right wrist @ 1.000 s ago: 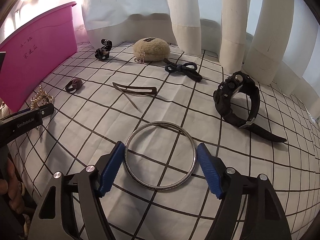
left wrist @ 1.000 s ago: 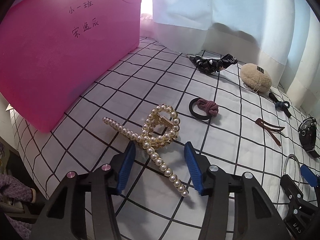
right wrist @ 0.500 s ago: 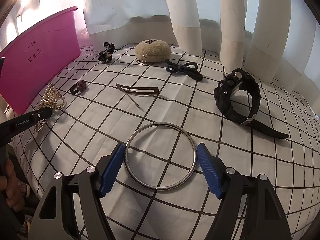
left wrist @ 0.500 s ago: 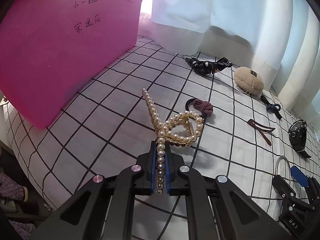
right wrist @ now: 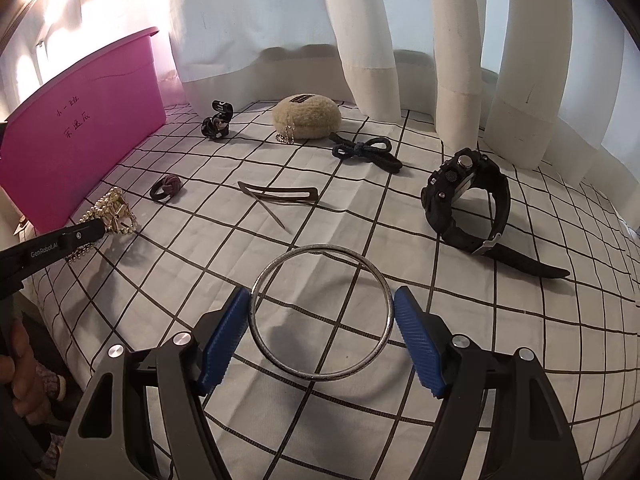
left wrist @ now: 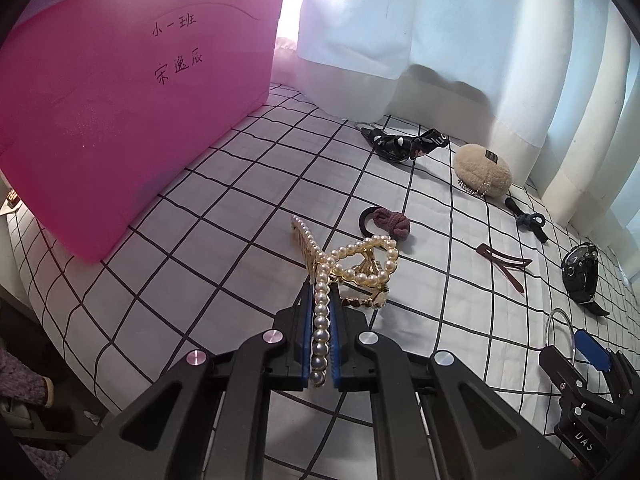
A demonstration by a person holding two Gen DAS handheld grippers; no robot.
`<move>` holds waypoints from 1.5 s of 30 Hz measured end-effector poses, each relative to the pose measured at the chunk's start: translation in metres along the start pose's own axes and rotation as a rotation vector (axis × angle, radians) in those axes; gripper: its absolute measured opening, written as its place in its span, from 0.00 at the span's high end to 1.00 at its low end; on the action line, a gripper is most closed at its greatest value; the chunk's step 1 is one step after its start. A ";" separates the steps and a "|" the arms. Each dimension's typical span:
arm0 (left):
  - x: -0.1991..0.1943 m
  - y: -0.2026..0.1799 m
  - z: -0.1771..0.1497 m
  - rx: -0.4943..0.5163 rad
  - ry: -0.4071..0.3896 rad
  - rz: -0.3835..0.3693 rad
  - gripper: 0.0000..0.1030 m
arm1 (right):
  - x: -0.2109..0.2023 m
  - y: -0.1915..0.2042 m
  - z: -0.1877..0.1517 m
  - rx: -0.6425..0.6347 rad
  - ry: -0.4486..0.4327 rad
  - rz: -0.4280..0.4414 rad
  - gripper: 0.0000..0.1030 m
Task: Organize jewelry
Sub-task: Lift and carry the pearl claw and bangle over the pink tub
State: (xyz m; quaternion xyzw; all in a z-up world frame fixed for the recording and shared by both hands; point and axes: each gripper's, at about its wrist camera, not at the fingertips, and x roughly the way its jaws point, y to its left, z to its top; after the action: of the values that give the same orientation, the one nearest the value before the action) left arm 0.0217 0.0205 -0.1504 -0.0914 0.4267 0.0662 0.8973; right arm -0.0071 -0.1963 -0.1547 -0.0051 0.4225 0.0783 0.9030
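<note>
since a second ago, the left gripper (left wrist: pixel 321 334) has been clamped onto the pearl hair clip (left wrist: pixel 352 268), which is lifted off the checked cloth (left wrist: pixel 224 248), its pearl strand pointing toward 12 o'clock. the bangle (right wrist: pixel 320 312) is bracketed, ungripped, by the right gripper (right wrist: pixel 320 338).

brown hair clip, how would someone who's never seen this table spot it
Start at the pink bin on the checked cloth and look to mid-cloth, between the knotted hair tie and the black watch. The brown hair clip lies flat there: the only thin, flat, slotted piece, with a prong angled out.
</note>
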 end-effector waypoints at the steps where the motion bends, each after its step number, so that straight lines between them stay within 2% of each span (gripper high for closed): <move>1: -0.001 -0.001 0.000 0.003 -0.002 0.000 0.93 | -0.001 0.000 0.001 0.000 -0.002 0.000 0.31; 16: -0.038 -0.015 0.020 -0.003 -0.019 -0.037 0.93 | -0.031 -0.008 0.023 -0.011 -0.021 0.022 0.31; 23: -0.073 -0.026 0.035 -0.010 -0.058 -0.040 0.93 | -0.058 -0.011 0.044 -0.035 -0.056 0.057 0.31; 30: -0.119 -0.030 0.052 -0.027 -0.108 -0.032 0.93 | -0.091 -0.006 0.080 -0.102 -0.126 0.127 0.31; 38: -0.169 -0.006 0.083 -0.073 -0.189 -0.002 0.93 | -0.118 0.036 0.138 -0.183 -0.218 0.218 0.31; 45: -0.198 0.051 0.127 -0.084 -0.281 0.043 0.93 | -0.119 0.108 0.191 -0.185 -0.280 0.323 0.31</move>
State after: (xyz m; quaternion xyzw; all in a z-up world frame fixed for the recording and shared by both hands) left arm -0.0169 0.0905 0.0767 -0.1097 0.2956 0.1155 0.9420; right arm 0.0482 -0.0913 0.0650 -0.0091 0.2795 0.2601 0.9242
